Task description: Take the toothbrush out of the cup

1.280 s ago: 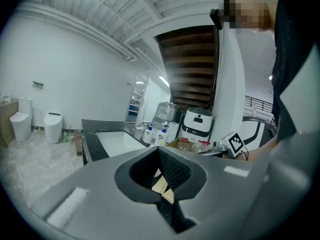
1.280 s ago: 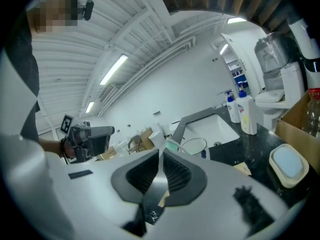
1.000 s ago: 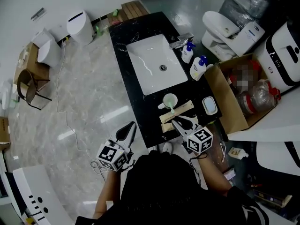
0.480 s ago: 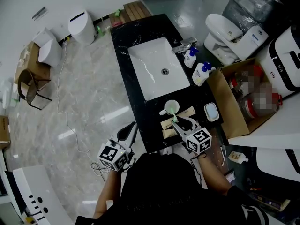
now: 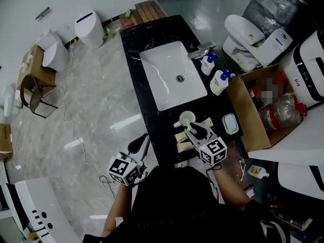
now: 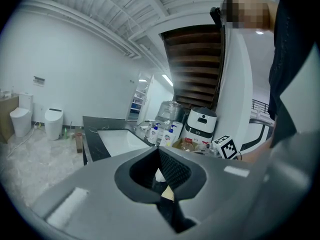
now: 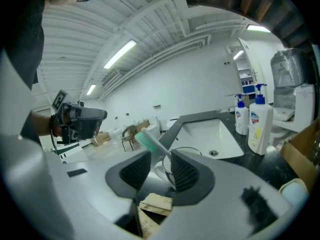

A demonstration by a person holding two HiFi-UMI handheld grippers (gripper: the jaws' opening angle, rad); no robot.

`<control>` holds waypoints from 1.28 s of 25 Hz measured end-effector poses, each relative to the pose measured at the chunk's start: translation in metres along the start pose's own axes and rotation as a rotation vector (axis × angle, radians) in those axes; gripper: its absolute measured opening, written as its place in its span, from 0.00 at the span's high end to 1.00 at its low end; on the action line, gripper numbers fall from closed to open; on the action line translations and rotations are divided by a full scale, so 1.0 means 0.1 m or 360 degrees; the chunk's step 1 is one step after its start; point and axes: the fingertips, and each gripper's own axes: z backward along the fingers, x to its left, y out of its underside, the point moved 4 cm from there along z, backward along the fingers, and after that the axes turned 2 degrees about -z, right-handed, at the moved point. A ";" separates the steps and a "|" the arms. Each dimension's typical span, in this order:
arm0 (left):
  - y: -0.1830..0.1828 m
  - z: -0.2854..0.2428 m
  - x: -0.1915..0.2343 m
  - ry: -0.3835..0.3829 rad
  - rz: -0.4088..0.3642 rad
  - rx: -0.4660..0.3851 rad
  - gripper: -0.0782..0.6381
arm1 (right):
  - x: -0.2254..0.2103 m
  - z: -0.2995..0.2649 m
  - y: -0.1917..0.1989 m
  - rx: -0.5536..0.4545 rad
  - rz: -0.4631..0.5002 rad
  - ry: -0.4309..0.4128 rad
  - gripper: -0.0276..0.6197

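Observation:
A white cup [image 5: 180,118] stands on the black counter [image 5: 152,34] in front of the sink, with a green-headed toothbrush [image 5: 187,122] leaning out of it. My right gripper [image 5: 191,130] reaches it from the near side. In the right gripper view the brush [image 7: 146,139] slants between the jaws of the right gripper [image 7: 161,156], close against the right pad, with the cup [image 7: 162,171] just behind. These jaws have just been opening and stand apart. My left gripper [image 5: 142,139] hangs off the counter's left edge, its tips together on nothing [image 6: 159,151].
Paper packets [image 5: 185,137] lie on the counter under the right gripper. Beyond the cup are the white sink [image 5: 172,74] and two soap bottles [image 5: 219,81]. A soap dish [image 5: 230,124] sits at the right edge, beside an open cardboard box [image 5: 248,110].
The right gripper has closed in on the cup and its jaws have spread, so the brush now stands between them. The left gripper has hardly moved.

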 end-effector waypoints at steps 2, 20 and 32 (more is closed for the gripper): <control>0.00 0.00 0.02 -0.0002 -0.0002 -0.0004 0.88 | -0.03 -0.04 -0.04 -0.0008 0.0010 0.0004 0.78; -0.02 -0.02 0.13 -0.0050 0.0031 -0.0003 0.88 | -0.27 -0.29 -0.20 0.0030 0.0109 0.0094 0.89; -0.05 0.06 0.13 -0.0091 0.0050 -0.0023 0.88 | -0.25 -0.48 -0.30 0.0076 0.0189 0.0062 0.90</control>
